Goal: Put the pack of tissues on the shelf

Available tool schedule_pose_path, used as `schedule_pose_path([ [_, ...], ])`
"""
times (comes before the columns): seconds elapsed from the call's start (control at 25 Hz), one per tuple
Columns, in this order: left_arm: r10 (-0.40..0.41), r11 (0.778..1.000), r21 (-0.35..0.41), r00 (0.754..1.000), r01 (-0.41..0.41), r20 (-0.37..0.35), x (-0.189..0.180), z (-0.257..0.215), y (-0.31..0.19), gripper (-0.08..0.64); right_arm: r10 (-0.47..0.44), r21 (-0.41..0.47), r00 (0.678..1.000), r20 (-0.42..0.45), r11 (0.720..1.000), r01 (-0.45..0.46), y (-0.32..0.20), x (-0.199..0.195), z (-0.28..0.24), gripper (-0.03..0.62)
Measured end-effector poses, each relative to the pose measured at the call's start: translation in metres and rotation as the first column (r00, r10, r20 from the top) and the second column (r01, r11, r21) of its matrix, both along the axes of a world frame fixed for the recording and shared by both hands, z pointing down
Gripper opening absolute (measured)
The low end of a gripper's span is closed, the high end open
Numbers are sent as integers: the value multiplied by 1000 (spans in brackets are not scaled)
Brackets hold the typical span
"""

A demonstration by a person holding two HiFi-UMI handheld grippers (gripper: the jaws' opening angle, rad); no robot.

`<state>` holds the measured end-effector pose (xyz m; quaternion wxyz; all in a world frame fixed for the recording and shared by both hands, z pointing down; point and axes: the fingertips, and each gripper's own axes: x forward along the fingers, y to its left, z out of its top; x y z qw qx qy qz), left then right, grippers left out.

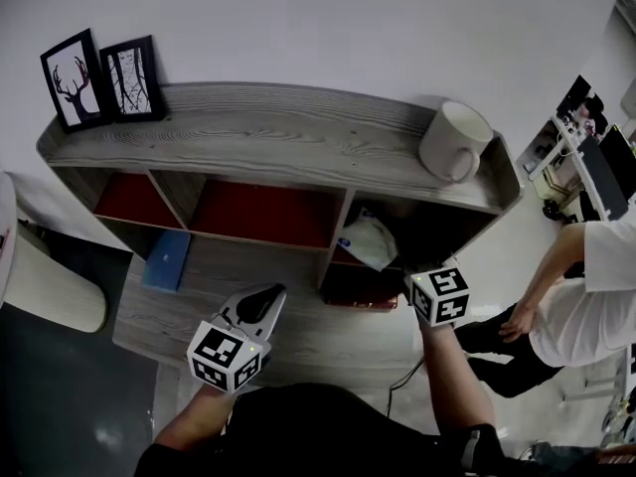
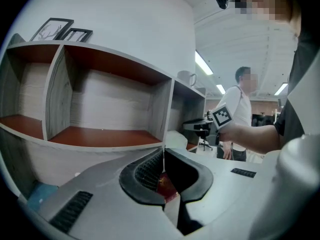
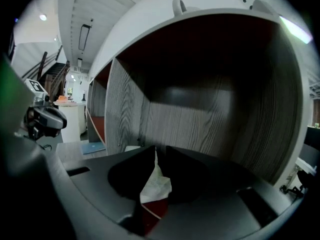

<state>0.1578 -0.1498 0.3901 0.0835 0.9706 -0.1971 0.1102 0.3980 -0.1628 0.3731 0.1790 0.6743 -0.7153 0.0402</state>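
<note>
Two claws, both pressed together: the left claw [image 1: 260,304] is empty, while the right claw [image 3: 154,151] pinches a fold of the pack [image 1: 370,241] inside the shelf's [image 1: 298,137] right bay, at 7 o'clock of the mug [image 1: 455,142]. The placing step looks nearly finished. Next, the pack needs settling on the bay floor, then the right claw spreads and backs out toward 6 o'clock.

Left tongs [image 2: 163,153] pale grey, black ribbed pads [image 2: 146,172]; white cubes [image 1: 227,356] bear black square markers; black garment [image 1: 298,430].
</note>
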Motion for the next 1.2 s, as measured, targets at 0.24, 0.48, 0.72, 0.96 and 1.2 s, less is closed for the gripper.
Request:
schedule_pose_path([
  [0.24,12,1000,2,1000,-12,-8,3,-5,4,20,-64,84,993,100,995,56,30,-23,-24,26],
  [0.48,28,1000,-9,1000,-28,-13,9,-6,13,21,-128,140,970,207,985,100,67,-46,-36,26],
  [0.72,21,1000,-18,999,-22,-49,13,-18,24,20,-201,169,930,307,974,154,98,-70,-37,26],
  [0.96,40,999,3,998,-40,-54,16,-26,34,21,-255,206,887,384,961,187,117,-90,-31,25],
  [1.2,26,1000,11,998,-25,-58,7,-28,33,20,-295,220,862,411,950,220,125,-109,-26,25],
])
